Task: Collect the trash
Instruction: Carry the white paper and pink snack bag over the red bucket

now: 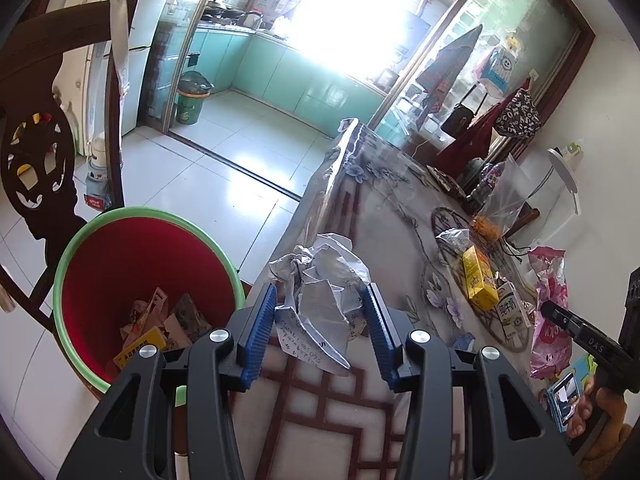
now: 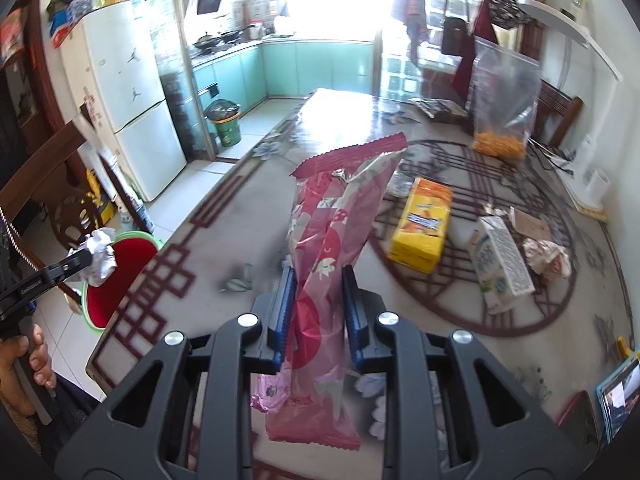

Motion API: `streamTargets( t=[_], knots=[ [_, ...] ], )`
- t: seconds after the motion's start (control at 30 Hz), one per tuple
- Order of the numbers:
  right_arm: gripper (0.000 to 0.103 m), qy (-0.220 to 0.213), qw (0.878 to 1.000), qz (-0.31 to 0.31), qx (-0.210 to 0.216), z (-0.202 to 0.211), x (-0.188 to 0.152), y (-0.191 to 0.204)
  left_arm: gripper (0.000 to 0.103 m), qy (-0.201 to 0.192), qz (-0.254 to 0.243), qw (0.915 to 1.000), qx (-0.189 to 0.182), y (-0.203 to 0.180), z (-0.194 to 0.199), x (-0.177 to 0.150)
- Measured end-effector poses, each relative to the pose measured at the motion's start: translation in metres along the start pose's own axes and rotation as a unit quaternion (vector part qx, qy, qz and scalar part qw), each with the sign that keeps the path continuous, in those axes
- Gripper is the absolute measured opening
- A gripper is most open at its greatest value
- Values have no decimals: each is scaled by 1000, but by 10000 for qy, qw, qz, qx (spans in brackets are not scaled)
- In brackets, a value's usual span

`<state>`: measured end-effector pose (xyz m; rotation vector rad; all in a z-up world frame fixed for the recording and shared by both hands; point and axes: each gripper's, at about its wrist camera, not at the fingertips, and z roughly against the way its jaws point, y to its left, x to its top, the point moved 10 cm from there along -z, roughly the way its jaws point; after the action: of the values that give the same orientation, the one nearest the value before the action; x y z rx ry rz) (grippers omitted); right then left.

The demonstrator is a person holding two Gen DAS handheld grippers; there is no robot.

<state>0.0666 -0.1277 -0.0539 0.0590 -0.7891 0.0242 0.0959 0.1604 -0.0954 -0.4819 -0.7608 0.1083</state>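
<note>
Left gripper clamps crumpled white paper ball; red green-rimmed plastic bucket at 9 o'clock, so swing fully over rim before releasing. Right gripper pinches pink plastic wrapper.

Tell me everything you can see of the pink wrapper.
The pink wrapper is a long, glossy plastic snack pack, pink and red with small white cartoon prints and zigzag-cut ends. It looks flat and crinkled, its top end torn open with silvery lining showing. It stands nearly upright, clamped mid-length in the right gripper above the table, touching only the blue pads.
</note>
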Motion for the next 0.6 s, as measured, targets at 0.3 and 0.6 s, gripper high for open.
streamTargets(
  t=[0.3,0.6],
  knots=[
    [24,160,9991,285,260,-17,-1,48,43,-18,189,9998,70,18,-2,-1],
    [24,338,9969,542,460,-28,-7,85,43,-84,361,9993,7,29,-1,1]
  ],
)
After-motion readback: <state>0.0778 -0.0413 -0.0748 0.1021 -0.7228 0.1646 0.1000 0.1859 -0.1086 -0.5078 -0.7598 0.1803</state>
